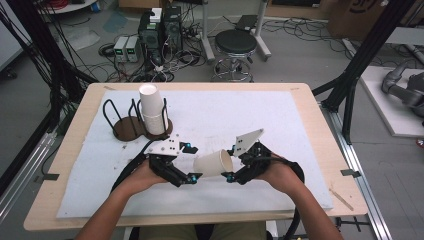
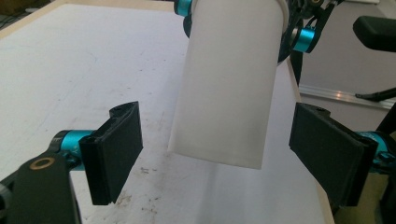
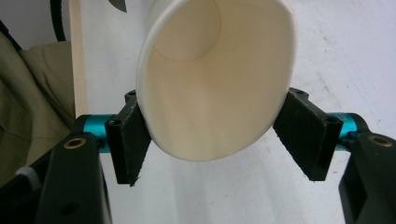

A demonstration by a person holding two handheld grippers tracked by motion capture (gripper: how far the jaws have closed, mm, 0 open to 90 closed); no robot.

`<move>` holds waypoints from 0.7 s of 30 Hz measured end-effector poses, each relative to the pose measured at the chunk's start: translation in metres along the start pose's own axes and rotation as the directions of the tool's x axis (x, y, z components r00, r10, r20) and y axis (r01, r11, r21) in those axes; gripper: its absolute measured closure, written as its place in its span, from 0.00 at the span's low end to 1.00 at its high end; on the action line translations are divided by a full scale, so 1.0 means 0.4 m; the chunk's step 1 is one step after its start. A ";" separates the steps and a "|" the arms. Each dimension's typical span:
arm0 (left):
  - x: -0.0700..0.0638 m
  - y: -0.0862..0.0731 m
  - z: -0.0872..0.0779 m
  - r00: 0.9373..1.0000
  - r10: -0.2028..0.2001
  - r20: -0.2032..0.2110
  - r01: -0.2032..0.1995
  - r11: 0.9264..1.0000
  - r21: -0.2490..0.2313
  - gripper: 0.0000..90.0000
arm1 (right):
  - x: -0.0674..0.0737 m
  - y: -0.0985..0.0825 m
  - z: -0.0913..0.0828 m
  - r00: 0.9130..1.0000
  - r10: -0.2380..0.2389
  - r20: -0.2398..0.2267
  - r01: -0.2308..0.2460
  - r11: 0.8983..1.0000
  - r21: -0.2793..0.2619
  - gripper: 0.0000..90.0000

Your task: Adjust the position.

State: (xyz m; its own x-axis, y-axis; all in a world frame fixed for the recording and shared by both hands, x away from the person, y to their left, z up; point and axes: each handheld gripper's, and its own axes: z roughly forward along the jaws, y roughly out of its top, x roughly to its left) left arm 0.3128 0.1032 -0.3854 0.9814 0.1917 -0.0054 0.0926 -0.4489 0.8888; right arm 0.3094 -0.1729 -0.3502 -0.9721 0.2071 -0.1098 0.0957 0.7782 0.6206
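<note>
A white paper cup [image 1: 212,163] lies level in the air between the two grippers, low over the white mat [image 1: 260,115]. My right gripper [image 1: 230,164] is shut on its open rim end; in the right gripper view the pads [image 3: 128,140] press both sides of the cup [image 3: 219,79], whose mouth faces the camera. My left gripper [image 1: 193,162] is open around the cup's base end. In the left gripper view the cup [image 2: 229,84] hangs between the spread pads [image 2: 116,149] without touching them, and the right gripper [image 2: 303,37] grips its far end.
A stack of white cups [image 1: 152,110] stands in a dark round holder with black wire loops [image 1: 125,127] at the mat's back left. A second holder place beside it is bare. The wooden table edge [image 1: 330,150] runs along the right.
</note>
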 end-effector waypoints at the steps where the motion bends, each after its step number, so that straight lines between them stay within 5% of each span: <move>1: 0.000 0.003 0.003 1.000 0.010 0.002 -0.010 1.000 0.012 0.19 | 0.000 0.005 0.000 1.000 -0.006 0.001 0.006 1.000 0.010 0.34; 13: -0.002 0.018 0.053 0.999 0.034 0.041 -0.039 0.991 0.128 0.24 | 0.008 0.055 0.012 0.997 -0.082 -0.004 0.081 0.986 0.144 0.34; 21: -0.003 0.016 0.078 0.998 0.013 0.067 -0.024 0.985 0.172 0.29 | 0.019 0.074 0.027 0.994 -0.104 -0.017 0.105 0.971 0.213 0.34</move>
State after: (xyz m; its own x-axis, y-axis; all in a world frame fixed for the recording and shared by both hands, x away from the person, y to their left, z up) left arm 0.3174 0.0728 -0.3942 0.9916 0.1267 -0.0247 0.0961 -0.5965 0.7968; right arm 0.3070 -0.1418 -0.3409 -0.9804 0.1147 -0.1602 0.0362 0.9039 0.4261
